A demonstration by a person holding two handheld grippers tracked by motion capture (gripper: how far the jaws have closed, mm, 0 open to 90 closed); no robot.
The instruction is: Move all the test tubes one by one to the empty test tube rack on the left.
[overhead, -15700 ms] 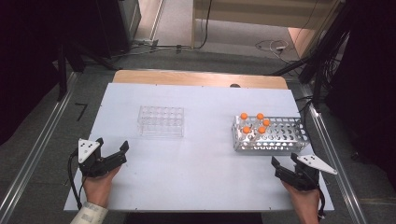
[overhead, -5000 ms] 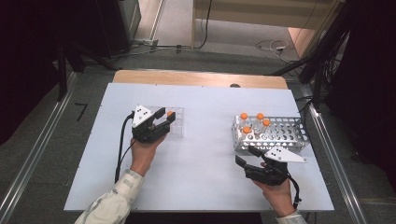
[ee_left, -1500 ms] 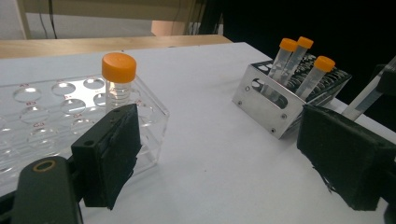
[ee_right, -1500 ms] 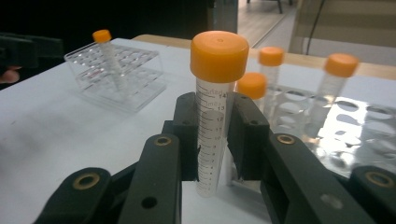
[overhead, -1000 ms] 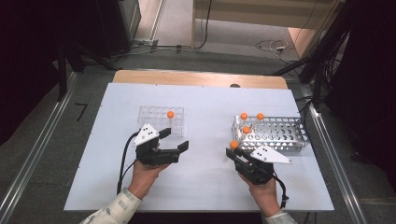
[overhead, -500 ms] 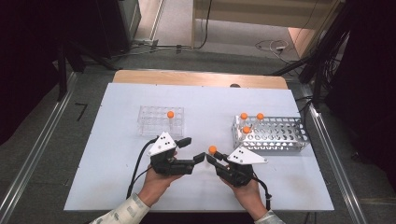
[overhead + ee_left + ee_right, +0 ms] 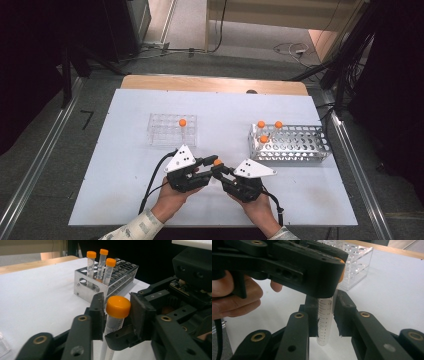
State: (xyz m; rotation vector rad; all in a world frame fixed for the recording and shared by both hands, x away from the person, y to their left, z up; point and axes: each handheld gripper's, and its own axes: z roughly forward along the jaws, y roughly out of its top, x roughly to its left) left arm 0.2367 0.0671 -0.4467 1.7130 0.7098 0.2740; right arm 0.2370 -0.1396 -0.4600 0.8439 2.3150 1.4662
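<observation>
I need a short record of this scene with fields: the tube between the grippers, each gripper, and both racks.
tube in hand-over: orange-capped tube, upright, held by both grippers
left gripper: jaws just closed on the tube near its cap
right gripper: shut on the tube's graduated body
metal rack: three orange-capped tubes at its left end
clear rack: one orange-capped tube

I count five orange-capped tubes: three standing in my metal rack [image 7: 295,145] at two o'clock, one in the clear rack [image 7: 170,131] at eleven, one tube [image 7: 217,162] between my two grippers. Two racks.
</observation>
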